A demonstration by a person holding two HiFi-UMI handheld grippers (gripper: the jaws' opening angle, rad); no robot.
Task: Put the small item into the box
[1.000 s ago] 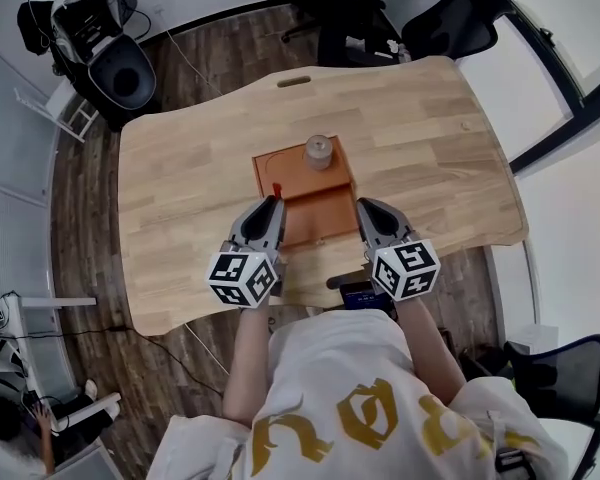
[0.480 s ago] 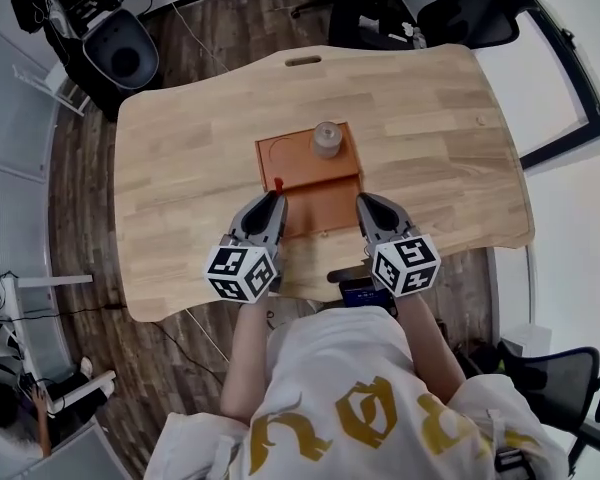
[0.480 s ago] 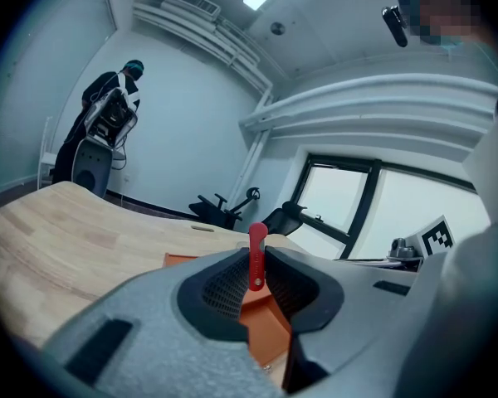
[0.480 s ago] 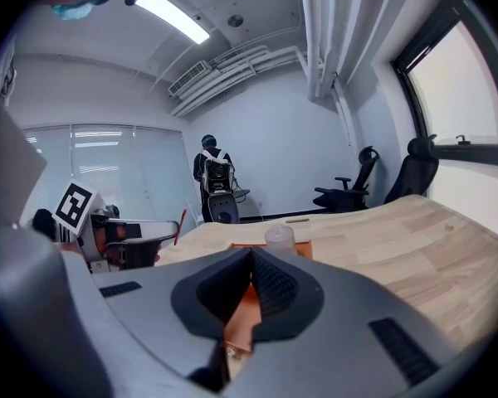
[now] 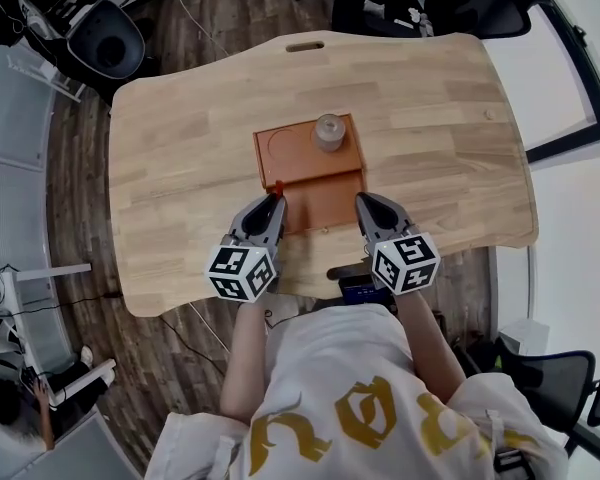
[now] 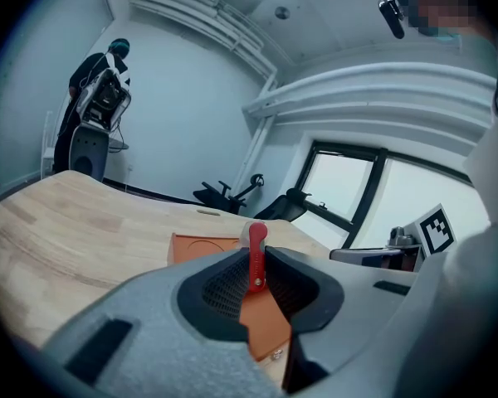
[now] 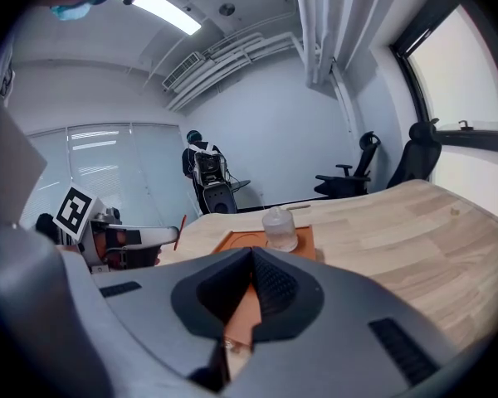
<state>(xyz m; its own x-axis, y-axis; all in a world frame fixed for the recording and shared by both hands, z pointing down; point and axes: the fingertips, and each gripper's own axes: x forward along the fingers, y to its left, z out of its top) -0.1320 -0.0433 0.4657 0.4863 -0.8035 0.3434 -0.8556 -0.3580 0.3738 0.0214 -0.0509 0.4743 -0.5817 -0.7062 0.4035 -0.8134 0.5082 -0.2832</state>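
Note:
An orange-brown box (image 5: 290, 153) lies flat on the table in the head view, with a round recess at its far left. A small clear bottle (image 5: 329, 131) stands on its far right part. My left gripper (image 5: 273, 202) sits at the box's near left edge, shut on a small thin red item (image 5: 277, 187). In the left gripper view that red item (image 6: 256, 255) stands upright, pinched between the jaws, with the box (image 6: 201, 246) behind it. My right gripper (image 5: 366, 204) rests at the box's near right edge, shut on nothing. The right gripper view looks past the closed jaws to the bottle (image 7: 279, 229).
The wooden table (image 5: 180, 148) has a slot handle (image 5: 305, 45) at its far edge. Office chairs (image 5: 380, 3) stand beyond the table, and equipment with a black bucket-like seat (image 5: 105, 43) stands at the far left. A dark device (image 5: 360, 288) hangs at the table's near edge.
The head view has shifted slightly, so the table sits a little higher in frame. Both grippers hold the same places at the box's near edge.

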